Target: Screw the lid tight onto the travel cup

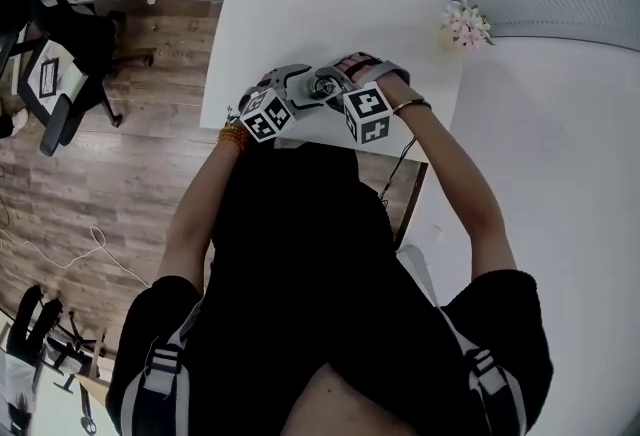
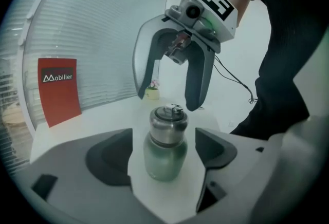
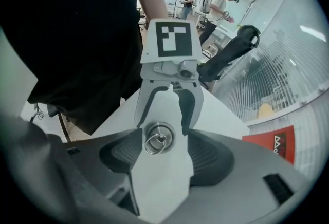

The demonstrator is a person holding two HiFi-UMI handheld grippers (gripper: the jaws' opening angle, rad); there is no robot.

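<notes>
The travel cup [image 2: 164,148] stands upright on the white table [image 1: 300,4], near its front edge; it has a green body and a steel lid [image 2: 168,120] with a ring on top. My left gripper [image 2: 164,155] is open around the cup's body, with a gap on each side. My right gripper [image 2: 166,100] hangs open just above the lid, pointing down. In the right gripper view the lid [image 3: 158,138] lies between the tips of my right gripper [image 3: 164,159], untouched, with my left gripper [image 3: 162,125] beyond it. In the head view both grippers crowd the cup [image 1: 325,84].
A red sign [image 2: 57,89] stands at the table's far end. A small flower pot [image 1: 466,24] sits at the far right corner. Office chairs [image 1: 50,74] stand on the wooden floor to the left. A cable [image 2: 234,81] trails behind the right gripper. People [image 3: 221,4] stand far off.
</notes>
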